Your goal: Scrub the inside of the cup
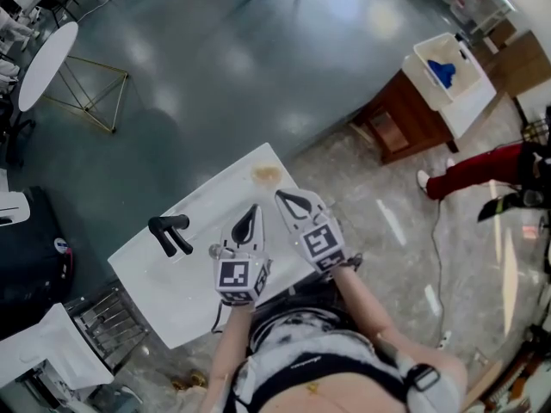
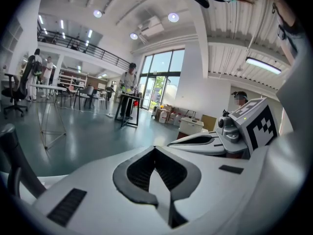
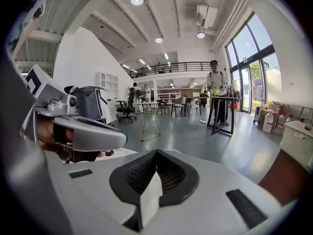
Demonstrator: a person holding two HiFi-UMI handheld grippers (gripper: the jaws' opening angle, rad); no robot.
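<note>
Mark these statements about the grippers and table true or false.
1. The left gripper and the right gripper are both shut. True.
2. The left gripper holds a cup. False: nothing is between its jaws.
3. A black object lies on the white table, to the left of the left gripper. True.
4. The right gripper touches the black object. False: it is apart from it, on the far side of the left gripper.
5. The table has a yellowish stain. True.
</note>
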